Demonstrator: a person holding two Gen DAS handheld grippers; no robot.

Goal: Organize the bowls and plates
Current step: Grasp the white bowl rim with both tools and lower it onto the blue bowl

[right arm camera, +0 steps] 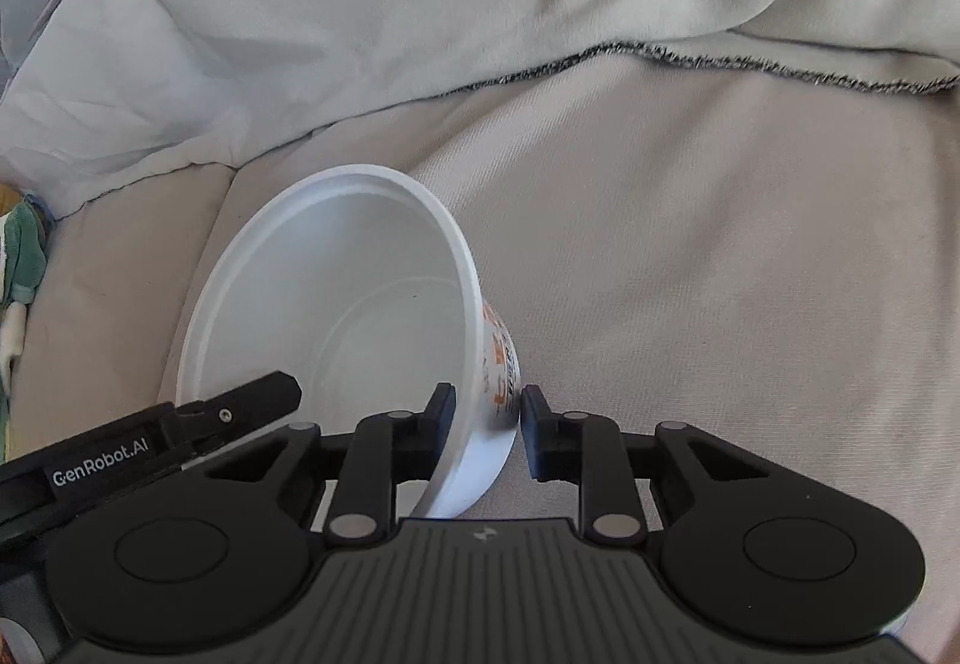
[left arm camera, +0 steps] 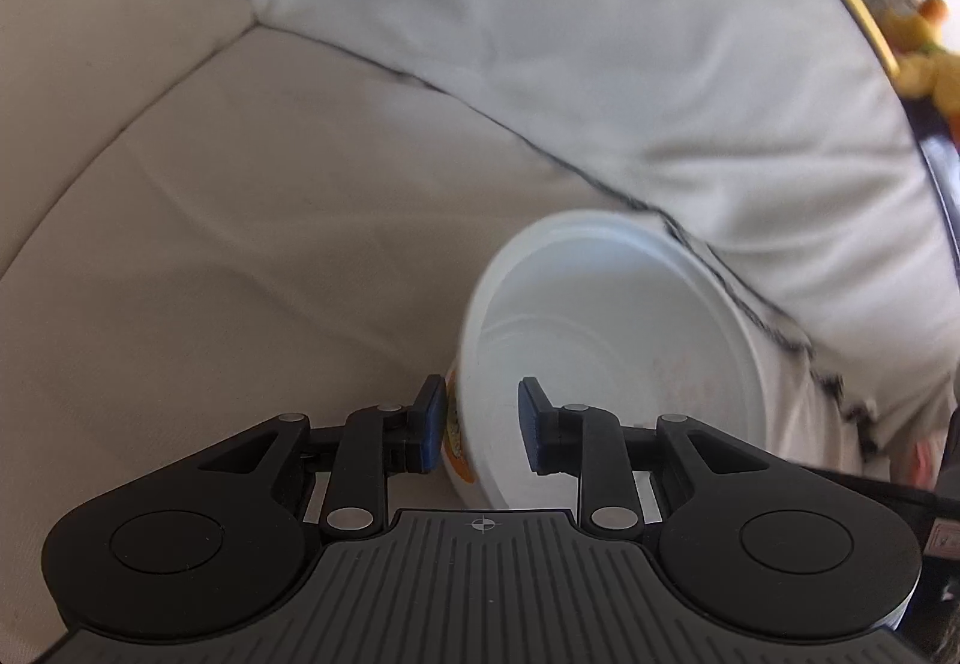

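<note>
**Ana:** Lettering first: what can you actually read?

**Ben:** "GenRobot.AI" in white on the black body of the left gripper (right arm camera: 240,412), which pokes into the right wrist view from the lower left. The white bowl (right arm camera: 336,316) carries orange and dark print on its outer wall, but it is too small and curved to make out.

**Ana:** Where does the bowl sit?

**Ben:** On a beige cushion (right arm camera: 690,256), tilted, its mouth facing the cameras. A pale blanket (right arm camera: 420,4) with a dark fuzzy edge lies just behind it.

**Ana:** And the right gripper (right arm camera: 483,427)?

**Ben:** Its two pads straddle the bowl's wall, one inside and one against the printed outside, clamped on it.

**Ana:** The left one, from its own camera?

**Ben:** The left gripper (left arm camera: 480,424) straddles the opposite wall of the bowl (left arm camera: 606,340). The outer blue pad (left arm camera: 433,424) touches the printed side; the inner pad stands off the wall, so the jaws are apart.

**Ana:** Anything else written?

**Ben:** Nothing legible. Some yellow and orange objects (left arm camera: 918,46) are blurred at the top right.
</note>
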